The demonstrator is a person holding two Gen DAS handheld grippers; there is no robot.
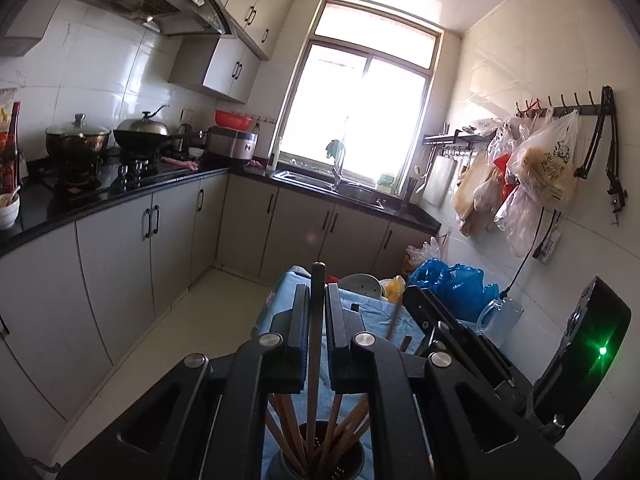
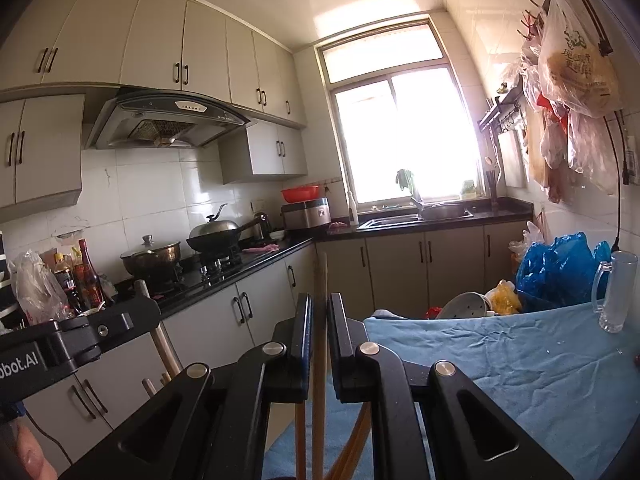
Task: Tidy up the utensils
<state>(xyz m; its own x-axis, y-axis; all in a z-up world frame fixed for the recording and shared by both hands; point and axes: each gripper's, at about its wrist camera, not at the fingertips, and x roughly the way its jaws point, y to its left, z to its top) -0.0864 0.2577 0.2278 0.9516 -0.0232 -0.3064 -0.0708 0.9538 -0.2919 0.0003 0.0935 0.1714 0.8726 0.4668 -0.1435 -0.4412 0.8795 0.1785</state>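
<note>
My left gripper point(image 1: 318, 292) is shut on one upright wooden chopstick point(image 1: 317, 320), right above a perforated holder point(image 1: 320, 456) that holds several chopsticks. My right gripper point(image 2: 320, 300) is shut on another wooden chopstick point(image 2: 321, 292), also upright, with more chopsticks point(image 2: 352, 440) fanned out below it. The right gripper shows in the left wrist view point(image 1: 436, 312) just to the right. The left gripper shows at the left edge of the right wrist view point(image 2: 116, 322), its chopstick point(image 2: 156, 328) slanting through it. The holder is hidden in the right wrist view.
A blue cloth point(image 2: 520, 360) covers the table. A glass mug point(image 2: 612, 292) stands at its right edge, a white colander point(image 2: 464, 306) and blue plastic bags point(image 2: 560, 268) at the far end. Cabinets, the stove with pots point(image 2: 216, 236) and the sink point(image 2: 440, 212) line the walls beyond.
</note>
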